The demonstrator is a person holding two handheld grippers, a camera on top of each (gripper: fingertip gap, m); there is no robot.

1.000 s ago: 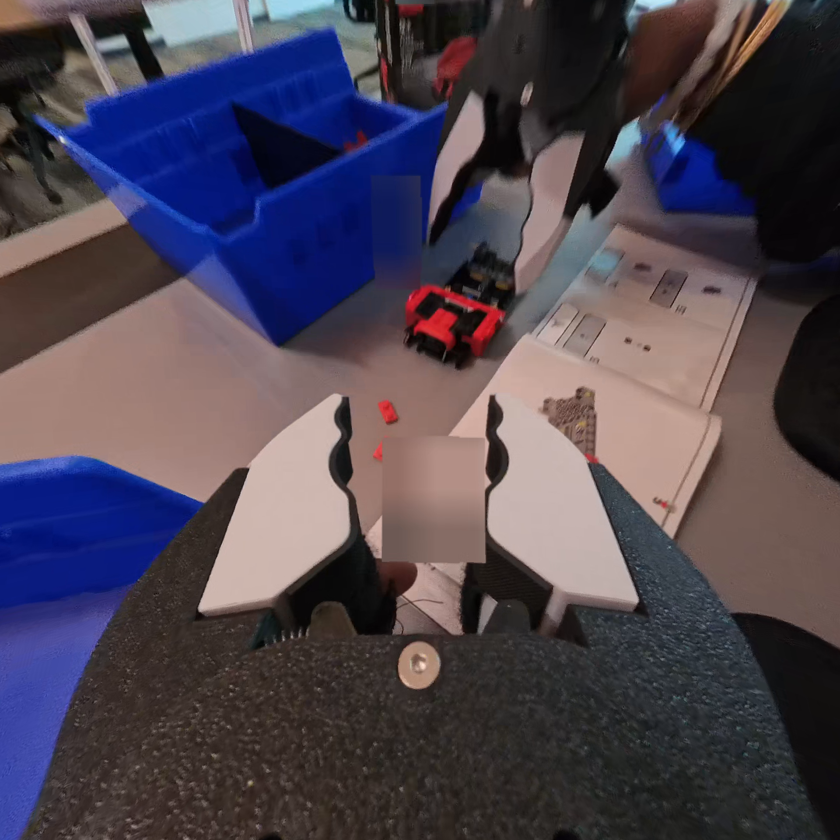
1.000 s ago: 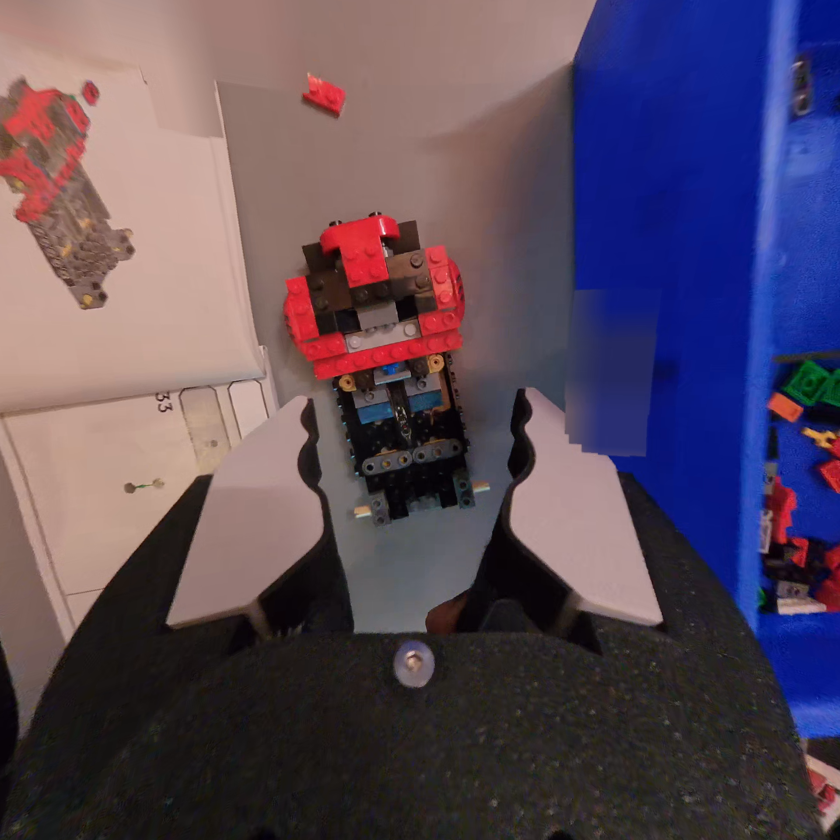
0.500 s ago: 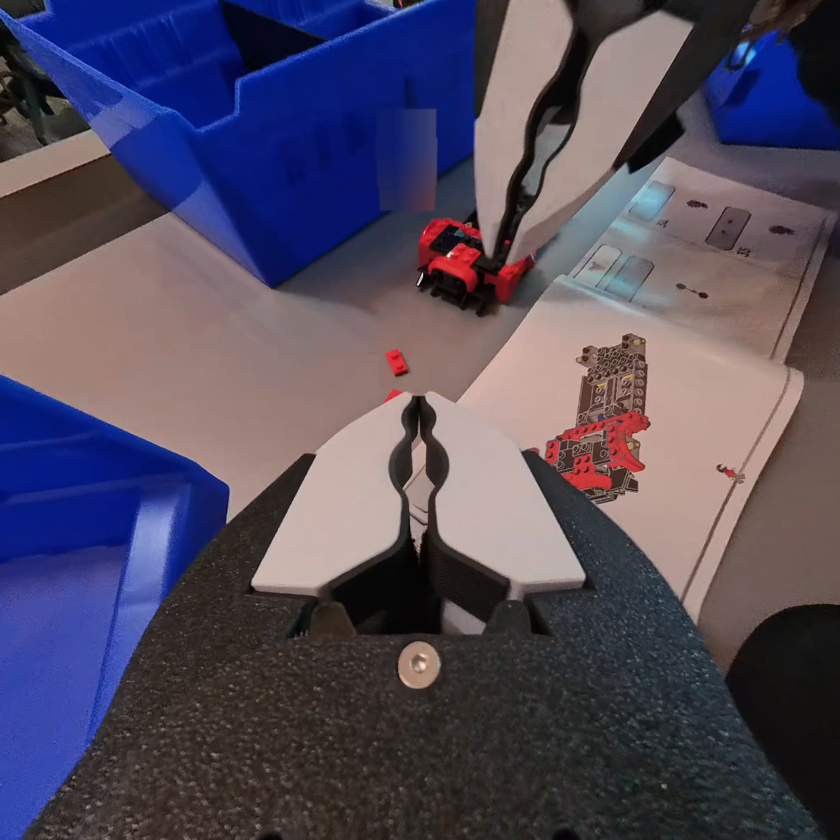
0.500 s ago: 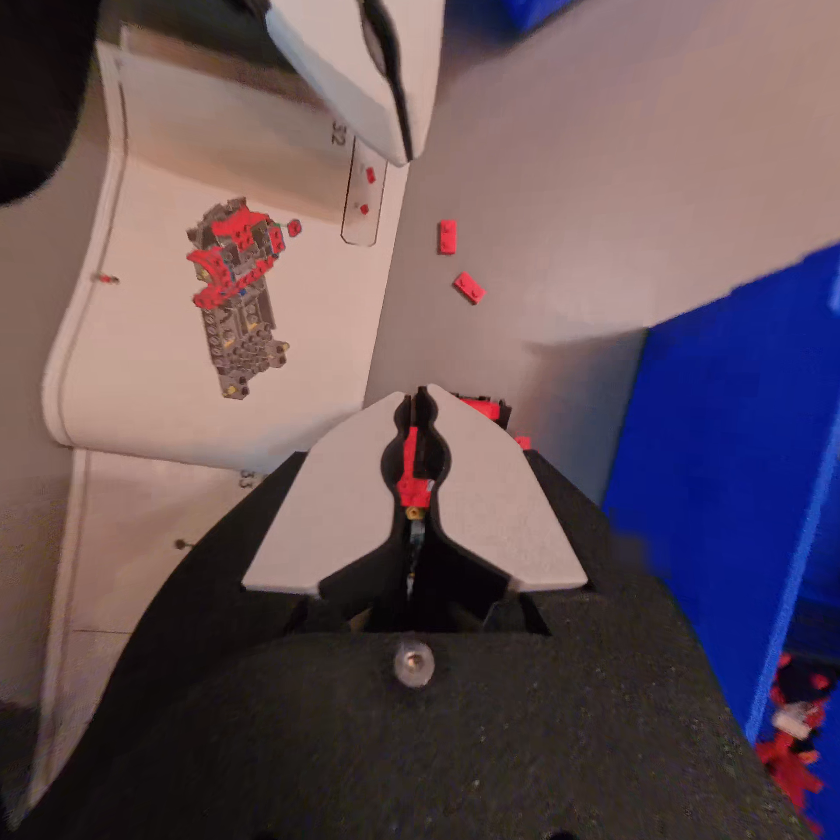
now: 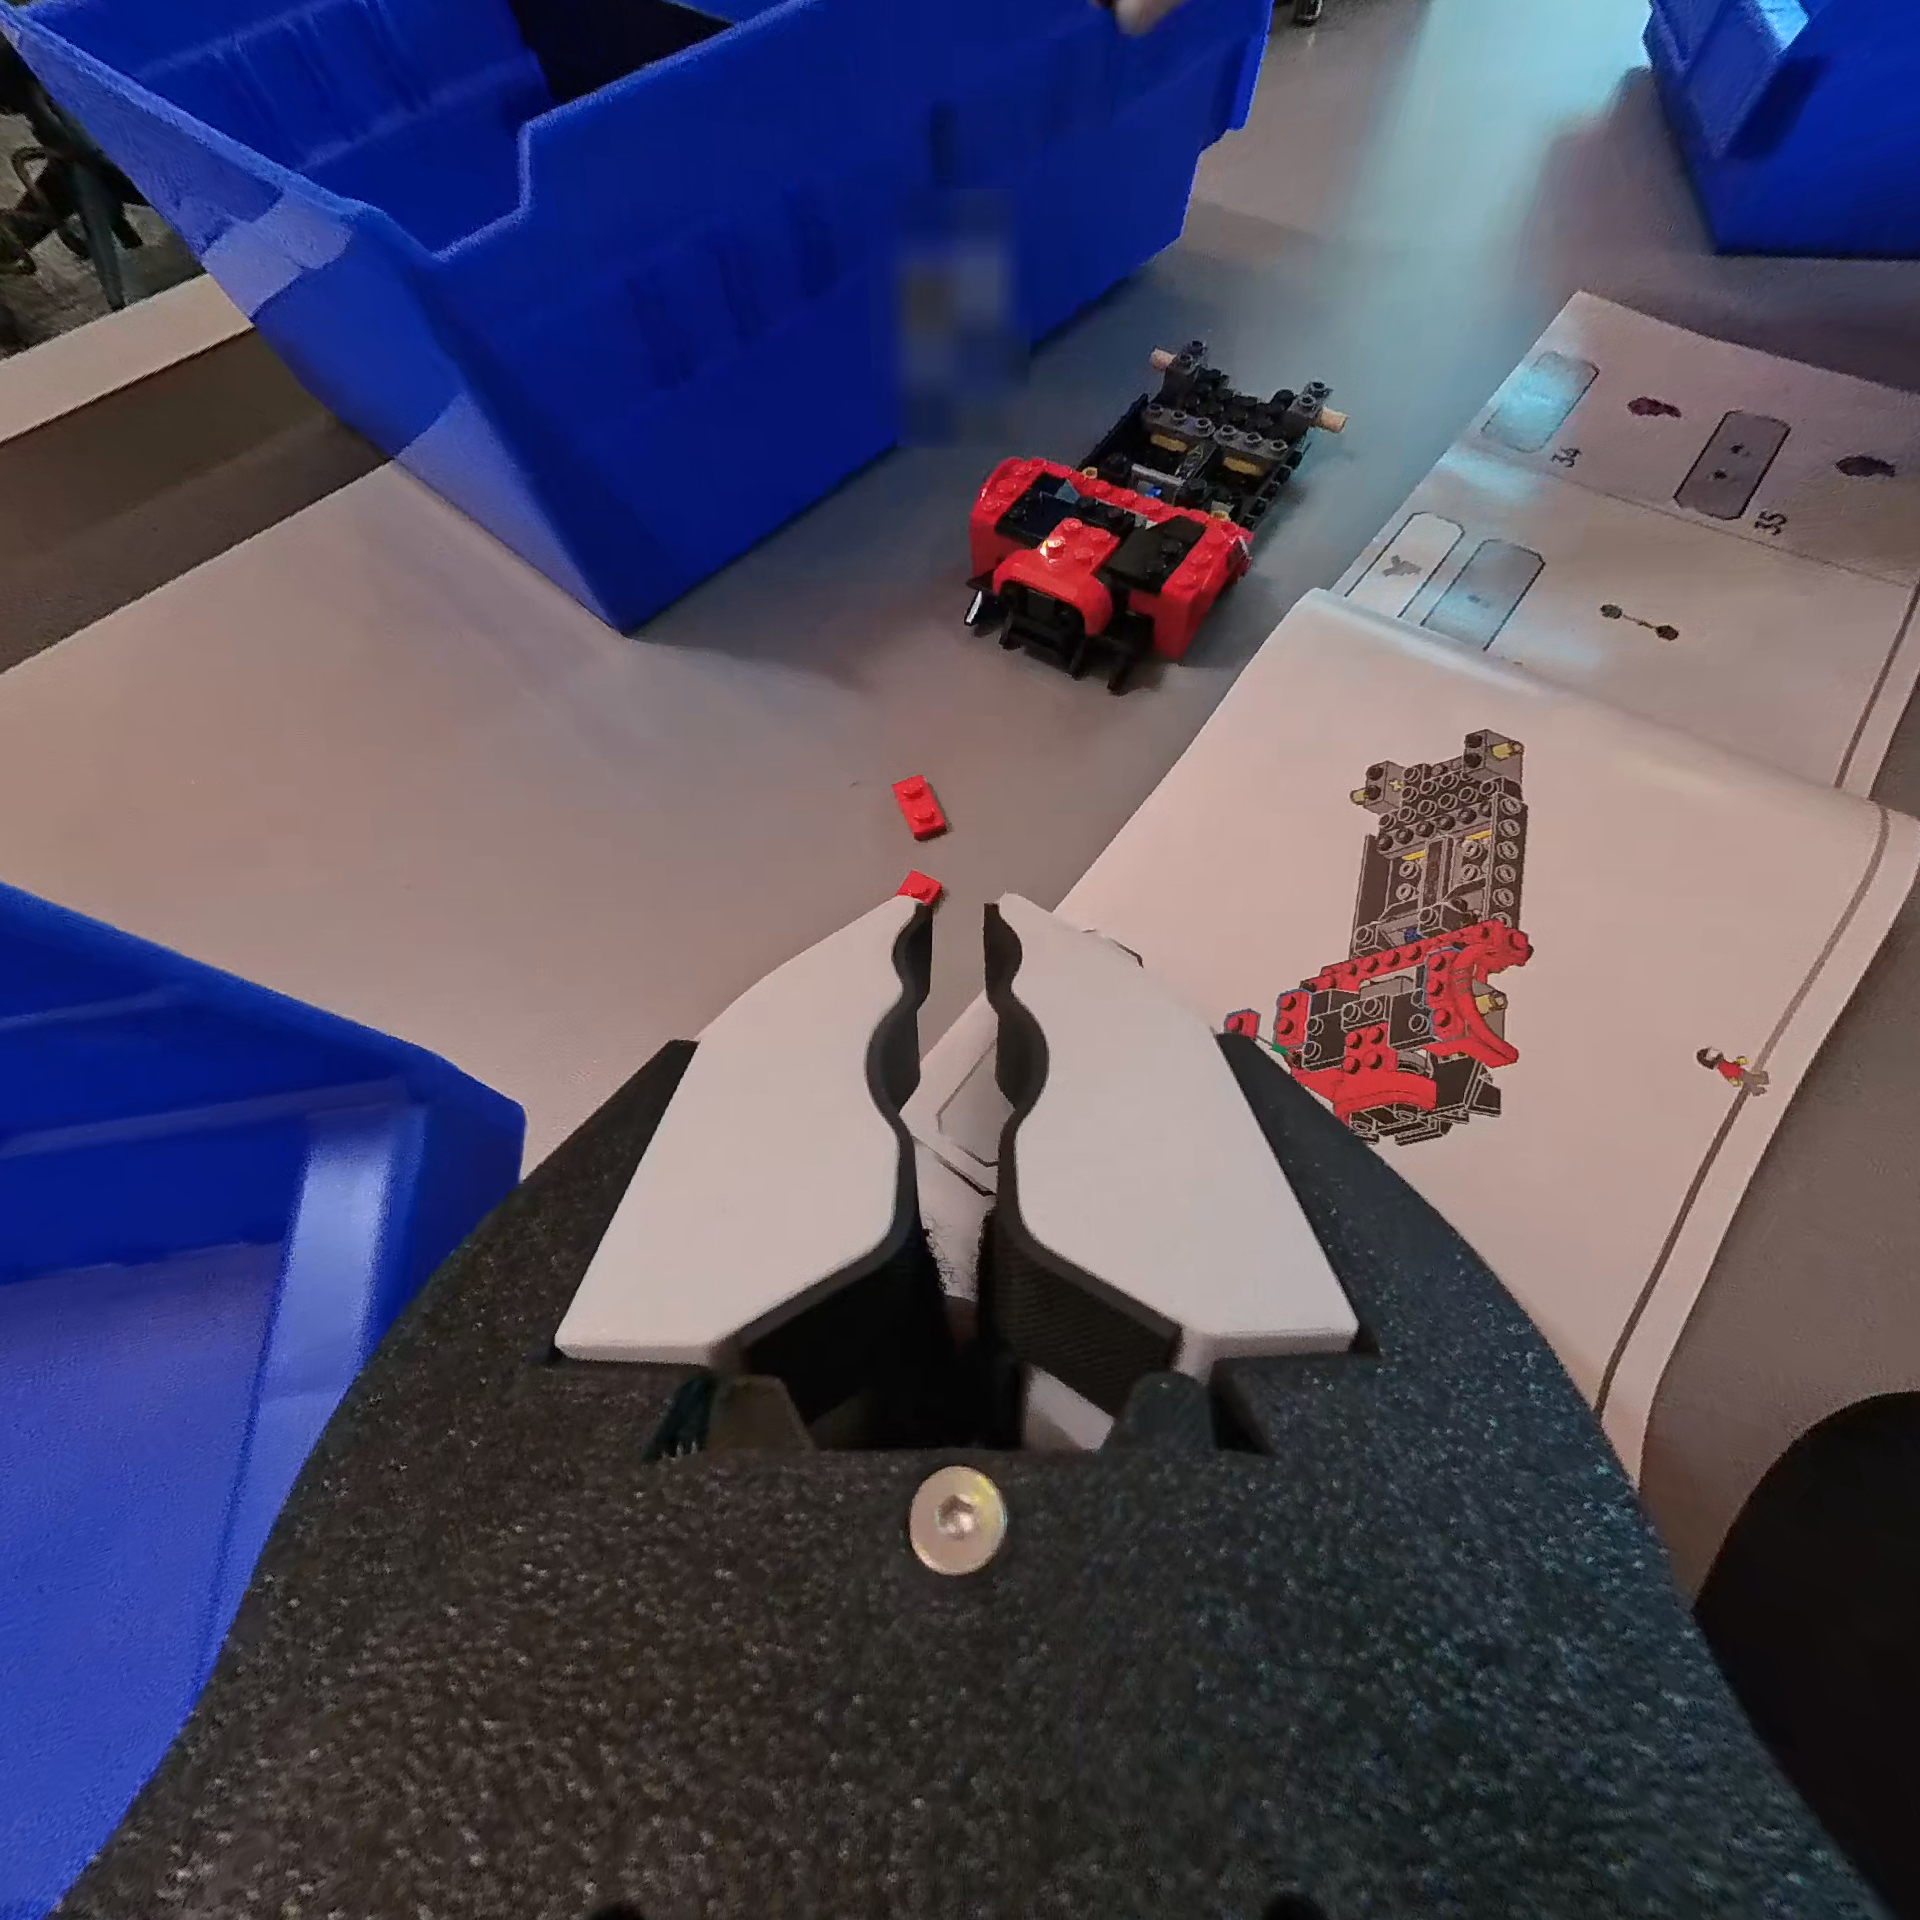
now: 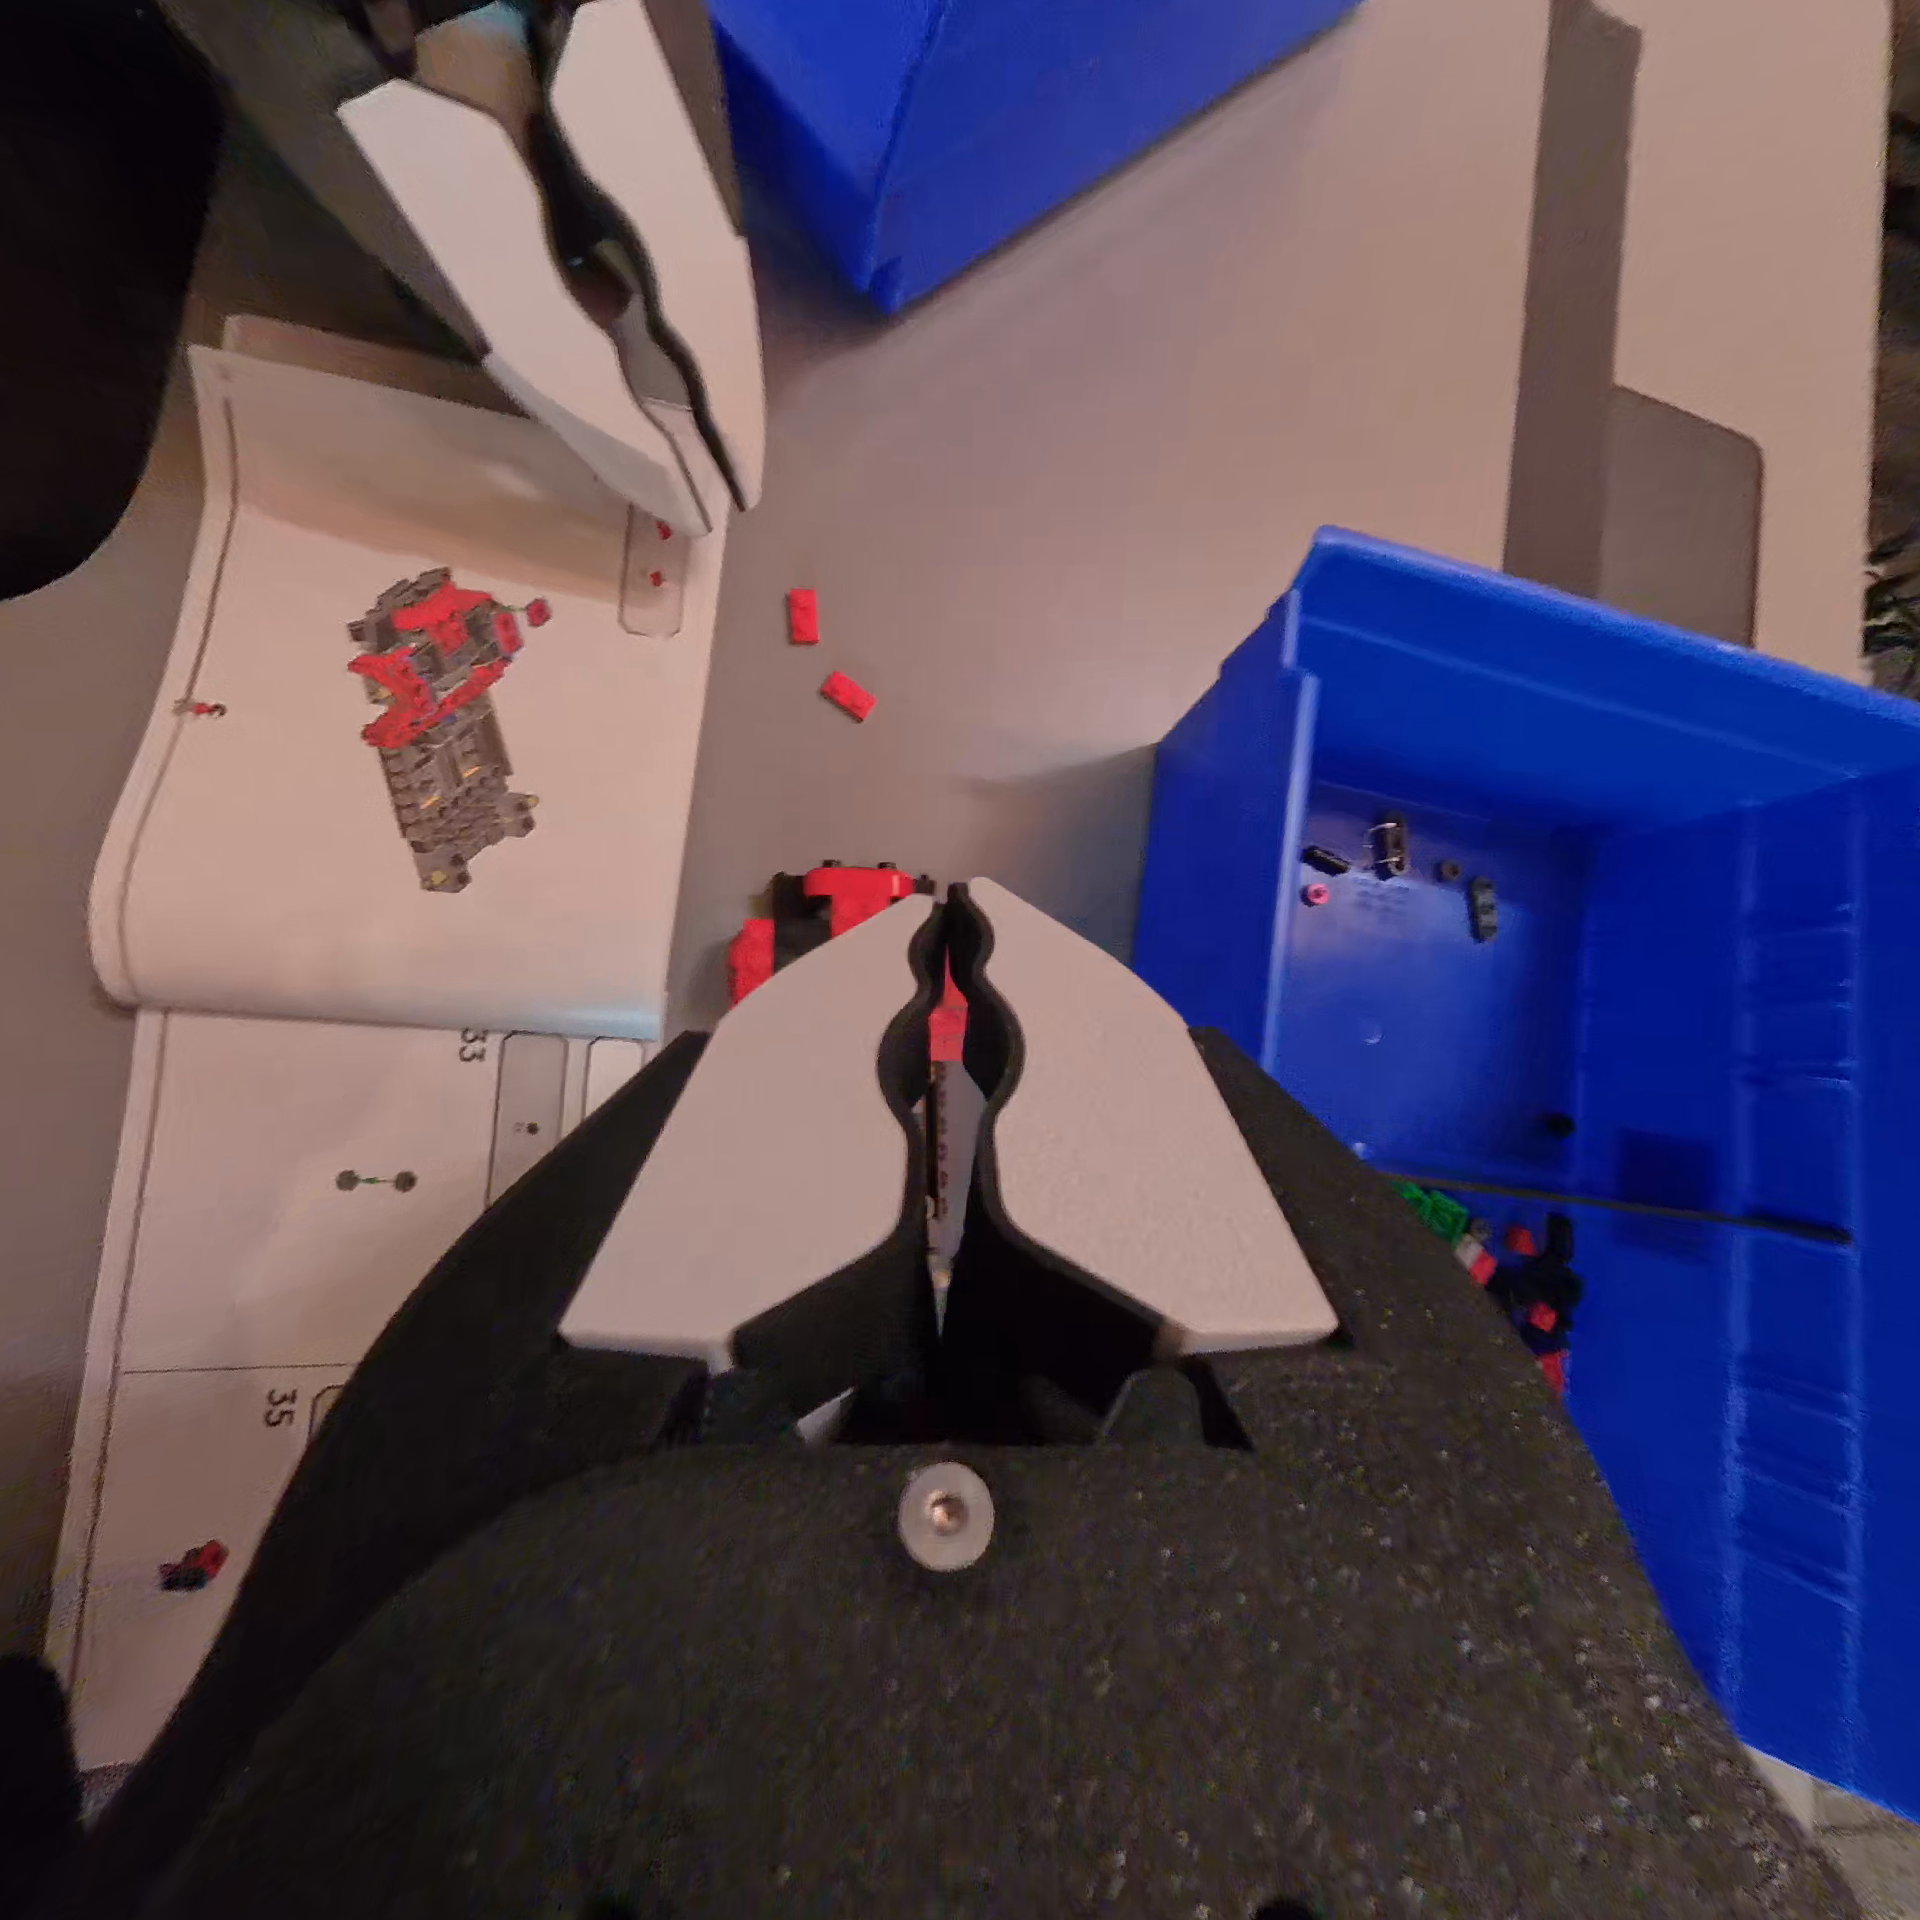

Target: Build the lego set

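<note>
The half-built red and black lego car (image 5: 1132,520) lies on the grey table beside the big blue bin (image 5: 675,260). Two small red plates (image 5: 920,808) (image 5: 920,886) lie just ahead of my left gripper (image 5: 956,906). Its jaws stand a narrow gap apart and hold nothing. In the right wrist view my right gripper (image 6: 940,894) is shut and hovers above the car (image 6: 821,914), which shows past its fingers and through the gap. The plates (image 6: 802,615) (image 6: 847,694) and the left gripper (image 6: 712,509) show farther off.
The open instruction booklet (image 5: 1558,935) lies right of the car and also shows in the right wrist view (image 6: 416,727). The big bin (image 6: 1558,987) holds small loose parts. A second blue bin (image 5: 156,1195) stands near left, a third (image 5: 1787,125) far right. One gripper's finger ends stand about 15 cm off the other's.
My right gripper has risen off the car and left the left wrist view; the car now lies flat on the table. My left gripper's jaws have parted slightly.
</note>
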